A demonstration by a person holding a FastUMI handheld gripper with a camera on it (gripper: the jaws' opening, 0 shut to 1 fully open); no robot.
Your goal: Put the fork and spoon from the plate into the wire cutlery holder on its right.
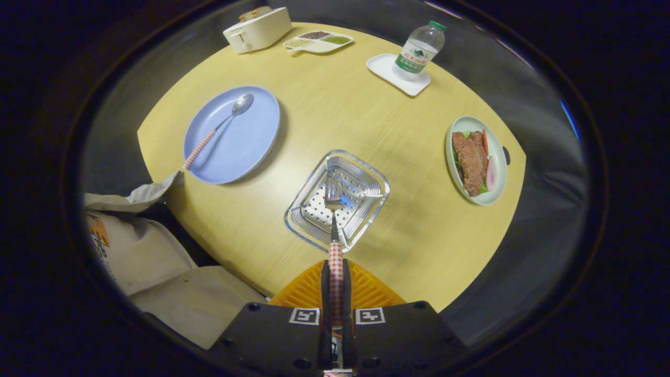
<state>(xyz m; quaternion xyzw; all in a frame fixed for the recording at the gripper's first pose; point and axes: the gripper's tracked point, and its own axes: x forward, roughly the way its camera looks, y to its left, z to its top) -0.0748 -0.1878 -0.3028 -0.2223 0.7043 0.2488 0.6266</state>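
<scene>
Fingers (pixel 335 283) are clamped on the checked handle of the fork (pixel 334 225), whose tines hang above the open top of the wire cutlery holder (pixel 366 180) just ahead on the yellow counter (pixel 335 115). Left of the holder, the spoon (pixel 220 128) lies across the blue plate (pixel 251 136). Beyond stand a water bottle (pixel 420 50) on a white tray and a toaster (pixel 257 30); a dish of meat (pixel 475 159) sits well right.
</scene>
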